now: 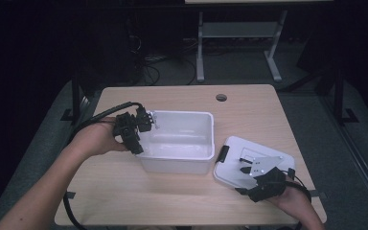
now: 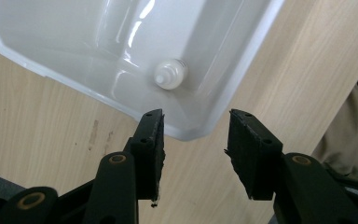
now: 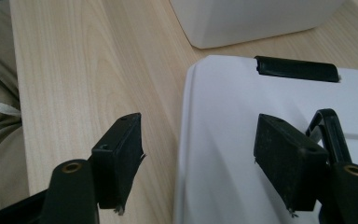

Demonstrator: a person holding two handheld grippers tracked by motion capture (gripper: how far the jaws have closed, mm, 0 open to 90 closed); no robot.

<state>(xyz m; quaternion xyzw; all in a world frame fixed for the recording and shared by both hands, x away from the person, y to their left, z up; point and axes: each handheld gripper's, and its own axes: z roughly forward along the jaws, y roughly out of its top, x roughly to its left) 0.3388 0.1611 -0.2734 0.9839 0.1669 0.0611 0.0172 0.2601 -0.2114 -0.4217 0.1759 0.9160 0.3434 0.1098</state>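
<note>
1. The left tongs (image 1: 146, 125) are held over the left rim of the white bin (image 1: 206, 139), which stands at the middle of the desk (image 1: 172, 196). In the left gripper view the jaws stand apart with nothing between them, and a corner of the bin (image 2: 242, 70) lies just beyond their tips.
2. A small white bottle (image 2: 170, 73) lies on the bin floor, ahead of the left tongs and below them. Its capped end is turned toward the camera, so its long axis runs roughly away from the tongs, deeper into the bin.
3. The right tongs (image 1: 247, 166) rest over the white lid (image 1: 232, 165), which lies flat on the desk to the right of the bin. In the right gripper view the jaws are spread wide astride the lid (image 3: 223, 154): one pad is above the bare desk, the other above the lid surface. No pressure on the edge is seen.
4. The left hand (image 1: 93, 139) is judged the nearer to the bottle; the right hand (image 1: 294, 199) is well apart from it.
5. Whether the right pads touch the lid cannot be told. The bottle's body is foreshortened, and its label, if any, is hidden. The black latch (image 3: 297, 69) on the lid is seen edge-on.
</note>
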